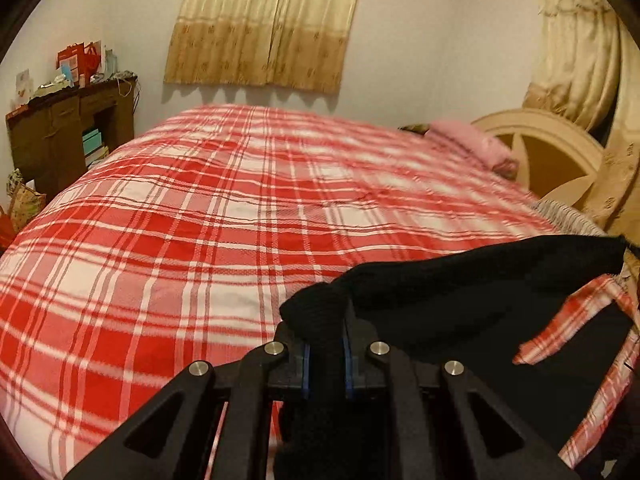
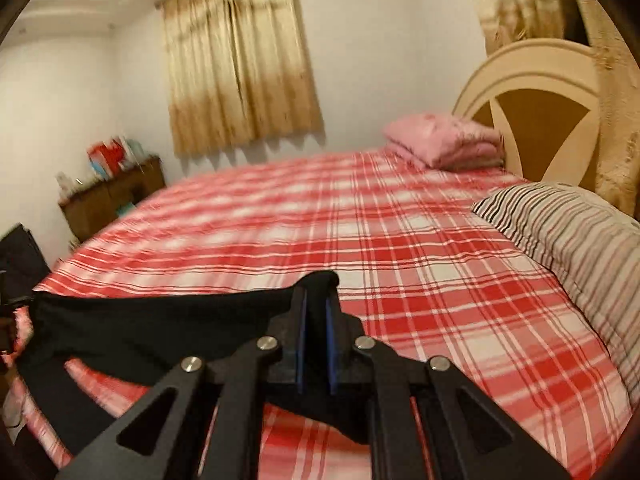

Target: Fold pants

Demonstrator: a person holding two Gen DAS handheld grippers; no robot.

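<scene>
Black pants point(image 1: 480, 276) hang stretched between my two grippers above a bed with a red and white plaid cover point(image 1: 224, 216). My left gripper point(image 1: 326, 320) is shut on one bunched end of the black cloth, which runs off to the right in the left wrist view. In the right wrist view my right gripper point(image 2: 316, 300) is shut on the other end, and the pants point(image 2: 140, 328) trail off to the left and sag below the fingers. The lower part of the pants is hidden under the gripper frames.
A striped pillow point(image 2: 568, 236) lies at the right of the bed, folded pink bedding point(image 2: 444, 140) by the cream headboard point(image 2: 532, 92). A brown cabinet point(image 1: 68, 132) with clutter stands at the far left. Gold curtains point(image 1: 264, 24) hang on the wall behind.
</scene>
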